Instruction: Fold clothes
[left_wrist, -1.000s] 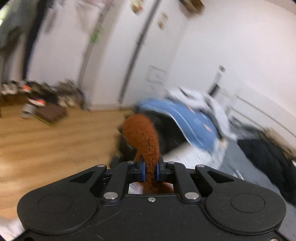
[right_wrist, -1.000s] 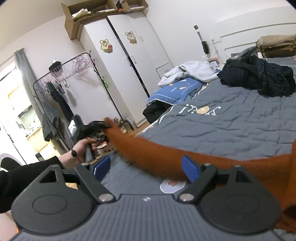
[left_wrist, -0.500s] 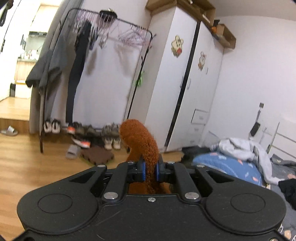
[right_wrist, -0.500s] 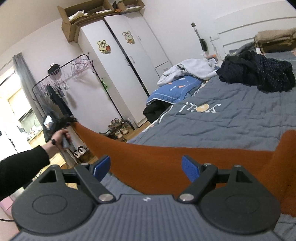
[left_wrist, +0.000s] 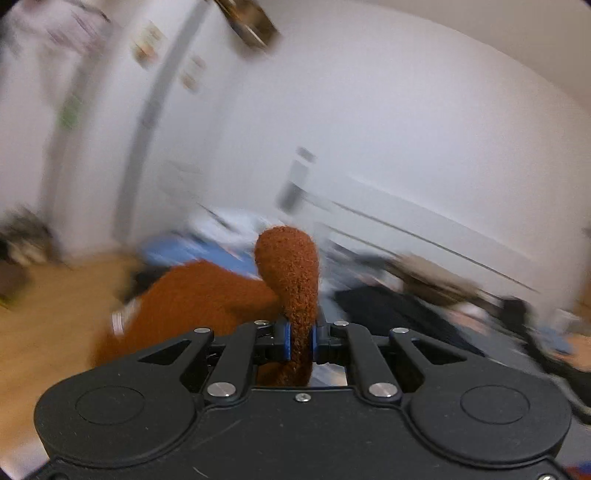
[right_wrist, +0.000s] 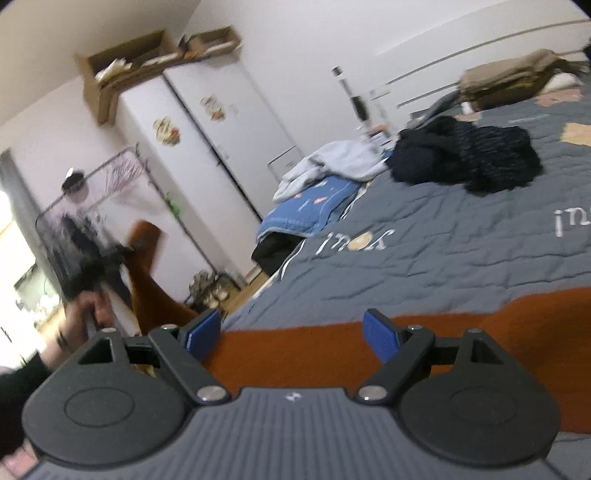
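The rust-orange fleece garment (right_wrist: 325, 354) lies partly spread across the near edge of the grey quilt (right_wrist: 461, 251), and one end of it runs off to the left and up into the air, where your left gripper (left_wrist: 300, 338) holds it: its blue pads are pinched tight on a bunched tip of the fabric, which stands up above the jaws (the rest droops away to the left in that blurred view). Your right gripper (right_wrist: 291, 332) hovers just over the flat orange stretch with its jaws wide apart and nothing clamped between them; whether the pads touch the cloth you cannot tell from here. Judging by that, you are early in this fold: the piece is drawn out along its length, no crease or doubled layer shows, and the actual folding and squaring up remain to be done. More work waits beyond it, since a dark heap of clothes (right_wrist: 469, 155) and a pale grey garment (right_wrist: 340, 162) sit unfolded farther up the bed, while a tan stack (right_wrist: 517, 79) near the head looks already folded. As for writing, the quilt carries white embroidered letters (right_wrist: 356, 240) seen upside down, too skewed to read with confidence, and the stickers (right_wrist: 166, 131) on the wardrobe doors are only blurred pictures.
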